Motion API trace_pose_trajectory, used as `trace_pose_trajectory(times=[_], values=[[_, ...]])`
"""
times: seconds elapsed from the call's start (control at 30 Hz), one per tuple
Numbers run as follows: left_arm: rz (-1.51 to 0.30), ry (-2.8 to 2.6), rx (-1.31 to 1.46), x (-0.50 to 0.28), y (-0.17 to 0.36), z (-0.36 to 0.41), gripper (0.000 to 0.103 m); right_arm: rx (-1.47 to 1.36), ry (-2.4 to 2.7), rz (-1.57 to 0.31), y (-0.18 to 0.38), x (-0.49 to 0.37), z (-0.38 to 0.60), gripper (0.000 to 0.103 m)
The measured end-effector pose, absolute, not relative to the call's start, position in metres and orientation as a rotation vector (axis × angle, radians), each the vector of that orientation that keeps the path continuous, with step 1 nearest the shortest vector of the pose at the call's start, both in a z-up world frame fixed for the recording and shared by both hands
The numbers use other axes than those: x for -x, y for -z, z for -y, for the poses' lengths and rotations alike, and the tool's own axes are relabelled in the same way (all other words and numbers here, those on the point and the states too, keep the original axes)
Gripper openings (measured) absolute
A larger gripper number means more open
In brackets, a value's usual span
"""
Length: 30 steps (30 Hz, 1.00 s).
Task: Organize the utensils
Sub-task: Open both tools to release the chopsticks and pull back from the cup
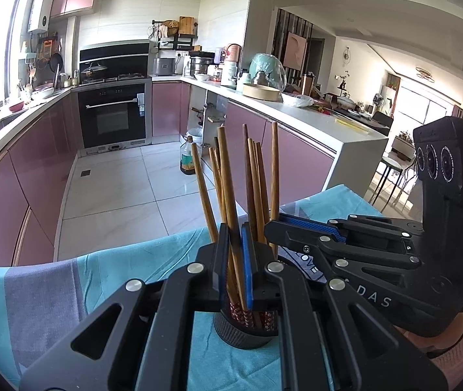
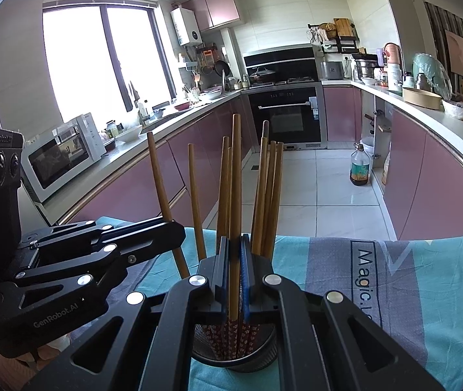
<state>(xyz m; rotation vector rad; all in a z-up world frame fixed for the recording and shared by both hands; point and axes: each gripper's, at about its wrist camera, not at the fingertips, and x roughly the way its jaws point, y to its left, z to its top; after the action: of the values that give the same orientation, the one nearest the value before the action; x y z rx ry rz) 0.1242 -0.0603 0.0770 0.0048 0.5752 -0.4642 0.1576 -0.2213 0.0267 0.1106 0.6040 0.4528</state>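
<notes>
Left gripper (image 1: 235,254) clamped on one brown wooden chopstick (image 1: 228,195); right gripper (image 2: 235,254) clamped on another (image 2: 236,179). Both chopsticks stand with the other chopsticks (image 2: 265,195) in the round black mesh holder (image 2: 234,356) below the jaws, on a teal-grey cloth (image 2: 410,293). Each gripper crowds the other's side.

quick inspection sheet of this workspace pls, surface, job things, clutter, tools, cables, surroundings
surface: teal and grey printed cloth covers the table.
job's things: brown wooden chopsticks stand upright in a round black mesh holder.
clutter: nothing seen on the cloth.
grippers: left tool shut on one chopstick; right tool shut on another chopstick, both still in the holder.
cables: nothing seen.
surroundings: kitchen with pink cabinets, black built-in oven, white microwave, oil bottle on the tiled floor.
</notes>
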Motion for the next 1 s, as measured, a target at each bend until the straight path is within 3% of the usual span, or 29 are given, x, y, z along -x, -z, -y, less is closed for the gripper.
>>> trace_pose_trajectory(times=[0.4,0.47,0.53,0.63,0.83,0.97,1.0], values=[[-0.603,0.451,-0.003,-0.138,-0.067,0.065,0.009,-0.116,-0.440,-0.616,-0.023,-0.167,0.220,0.008],[-0.612,0.451,0.001,-0.139,-0.064,0.064,0.013,-0.123,-0.439,-0.613,-0.023,-0.167,0.221,0.008],[-0.616,0.450,0.006,-0.140,-0.060,0.062,0.026,-0.128,-0.436,-0.607,-0.023,-0.165,0.223,0.008],[-0.617,0.444,0.011,-0.139,-0.056,0.058,0.027,-0.137,-0.435,-0.603,-0.023,-0.160,0.228,0.009],[-0.573,0.403,0.012,-0.123,-0.053,0.046,0.047,-0.133,-0.424,-0.582,-0.022,-0.143,0.234,0.035],[-0.541,0.355,0.015,-0.110,-0.052,0.033,0.060,-0.117,-0.409,-0.563,-0.019,-0.127,0.237,0.042],[-0.533,0.345,0.022,-0.105,-0.051,0.028,0.068,-0.113,-0.405,-0.557,-0.019,-0.122,0.238,0.051]])
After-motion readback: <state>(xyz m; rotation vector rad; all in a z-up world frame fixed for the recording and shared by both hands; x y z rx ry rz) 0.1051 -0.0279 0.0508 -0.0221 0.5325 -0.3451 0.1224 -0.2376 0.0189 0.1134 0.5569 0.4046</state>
